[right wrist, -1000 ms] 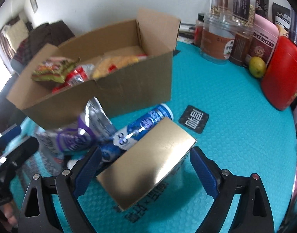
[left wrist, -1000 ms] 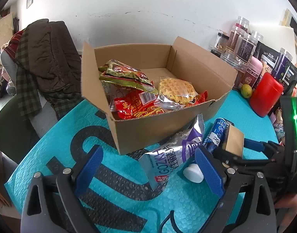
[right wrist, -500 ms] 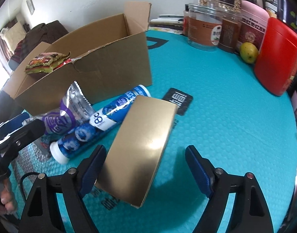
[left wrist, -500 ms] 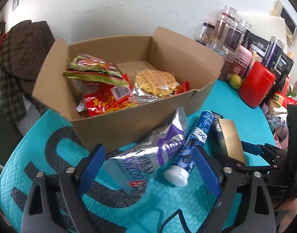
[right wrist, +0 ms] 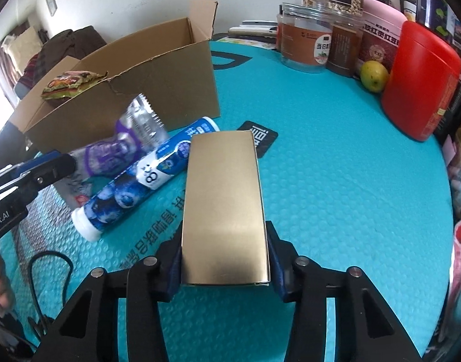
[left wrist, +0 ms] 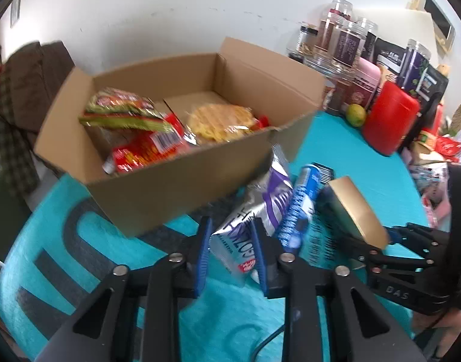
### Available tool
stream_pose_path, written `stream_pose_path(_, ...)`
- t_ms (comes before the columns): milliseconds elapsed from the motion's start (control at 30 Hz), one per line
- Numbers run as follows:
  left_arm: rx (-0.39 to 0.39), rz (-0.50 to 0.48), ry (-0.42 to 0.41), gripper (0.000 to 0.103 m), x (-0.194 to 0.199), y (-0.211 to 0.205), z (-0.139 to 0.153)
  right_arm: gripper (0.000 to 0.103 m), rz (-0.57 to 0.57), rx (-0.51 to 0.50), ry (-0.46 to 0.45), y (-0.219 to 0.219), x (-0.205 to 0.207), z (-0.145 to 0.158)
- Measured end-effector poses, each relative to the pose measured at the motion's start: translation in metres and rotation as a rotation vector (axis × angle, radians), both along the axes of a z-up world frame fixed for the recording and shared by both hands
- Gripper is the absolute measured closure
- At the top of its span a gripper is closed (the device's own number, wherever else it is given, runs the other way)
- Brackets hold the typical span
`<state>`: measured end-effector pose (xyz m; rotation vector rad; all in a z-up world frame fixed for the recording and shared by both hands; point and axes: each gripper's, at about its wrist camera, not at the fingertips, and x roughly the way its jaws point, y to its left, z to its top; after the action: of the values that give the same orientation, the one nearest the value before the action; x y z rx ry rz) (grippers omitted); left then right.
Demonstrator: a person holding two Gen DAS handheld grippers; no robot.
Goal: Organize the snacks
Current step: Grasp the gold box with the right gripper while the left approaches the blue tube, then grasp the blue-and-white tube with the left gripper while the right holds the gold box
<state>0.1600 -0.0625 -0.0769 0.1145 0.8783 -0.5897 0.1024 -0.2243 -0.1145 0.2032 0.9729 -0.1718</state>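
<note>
An open cardboard box [left wrist: 176, 181] [right wrist: 158, 81] holds several snack packs and stands on the teal mat [right wrist: 336, 181]. In front of it lie a silver-purple snack packet [left wrist: 260, 208] [right wrist: 124, 147], a blue tube [left wrist: 299, 208] [right wrist: 140, 181] and a gold box [left wrist: 354, 208] [right wrist: 224, 205]. My left gripper [left wrist: 232, 253] [right wrist: 49, 166] has its jaws closing on the packet's near end, and the pads press on it. My right gripper [right wrist: 225, 259] [left wrist: 411, 241] has its jaws closing around the gold box, and its pads touch both long sides.
Jars [right wrist: 305, 39], a red canister [right wrist: 420, 84] and a green-yellow fruit [right wrist: 373, 75] line the back right edge. A black card [right wrist: 260, 138] lies beyond the gold box. A black cable [right wrist: 49, 259] trails at the near left. A jacket [left wrist: 28, 84] hangs at the far left.
Both grippers went from wide open to closed, the left onto the silver-purple packet, the right onto the gold box. Both came nearer to the items, and the gold box now lies straight between the right fingers.
</note>
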Motion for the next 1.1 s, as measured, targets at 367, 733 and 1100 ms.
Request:
stream_pose_path(367,0.008,-0.075,0.052,0.079,-0.041,-0.019,-0.004,0.057,-0.005,-0.010,-0.005,-0.006,-0.029,0.003)
stream_pose_path(733,0.061,-0.027,-0.034,0.079,-0.067,-0.027,0.018,0.057,-0.024,-0.042,-0.030,-0.022,-0.061,0.009)
stream_pose_path(1100,0.028,-0.178,0.066,0.079,-0.083,-0.073,0.005,0.057,-0.057,-0.046,-0.037,-0.040,-0.091,0.012)
